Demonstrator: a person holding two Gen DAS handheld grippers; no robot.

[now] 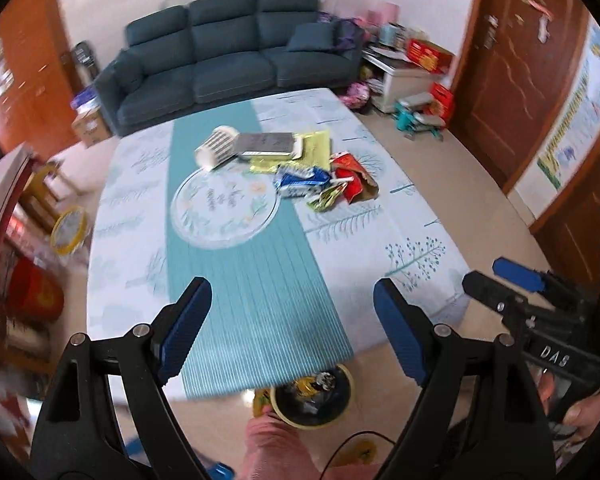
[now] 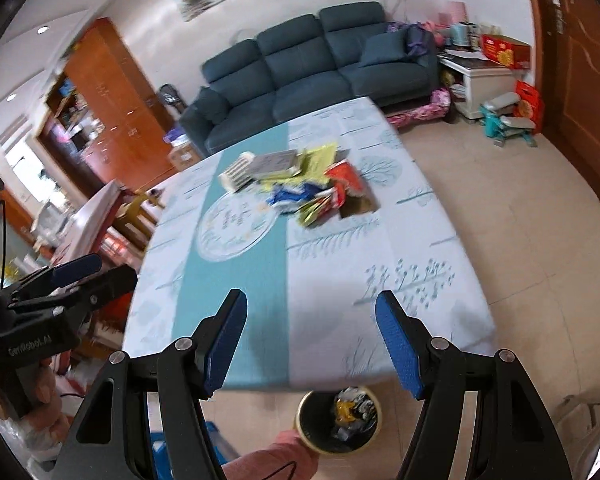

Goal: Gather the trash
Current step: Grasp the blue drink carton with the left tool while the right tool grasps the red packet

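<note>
A heap of trash (image 1: 308, 168) lies on the far half of the cloth-covered table (image 1: 228, 304): a tipped paper cup (image 1: 218, 148), a flat grey tray (image 1: 266, 144), and yellow, blue and red wrappers (image 1: 354, 176). The same heap (image 2: 304, 184) shows in the right wrist view. A round bin (image 1: 312, 400) with trash in it stands on the floor below the table's near edge, also seen as the bin (image 2: 338, 420). My left gripper (image 1: 290, 292) hangs open over the near part of the table, holding nothing. My right gripper (image 2: 310, 298) is open beside it, also with nothing in it.
A dark blue sofa (image 1: 236, 56) stands behind the table. Boxes and clutter (image 1: 416, 92) sit at the back right, with wooden doors (image 1: 516, 60) on the right. At the left are a yellow stool (image 1: 68, 228) and shelves. A person's pink-clad knee (image 1: 276, 444) is near the bin.
</note>
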